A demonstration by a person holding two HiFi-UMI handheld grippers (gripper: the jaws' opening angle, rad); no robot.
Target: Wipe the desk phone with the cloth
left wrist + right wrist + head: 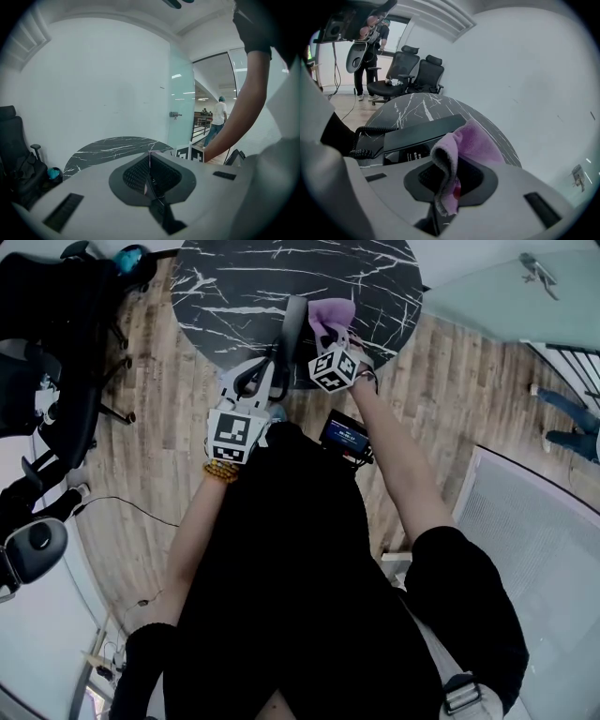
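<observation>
A black desk phone [417, 133] with a coiled cord [363, 140] sits on a round black marble table [412, 110]. My right gripper [447, 183] is shut on a purple cloth [464, 140], which it holds just above the near side of the phone. The head view shows that cloth [330, 315] over the table [244, 287], beside the phone's dark edge [294, 324], with the right gripper [333, 341] behind it. My left gripper [267, 381] hovers at the table's near edge. In its own view the left gripper [150, 168] is shut on nothing, its jaws pressed together.
Black office chairs [56, 362] stand left of the table, on the wooden floor. A person [370, 42] stands beyond the chairs [417, 70]. Another person [218, 117] walks past a glass door [180, 103] and railing. A small screen device [345, 437] hangs at the wearer's waist.
</observation>
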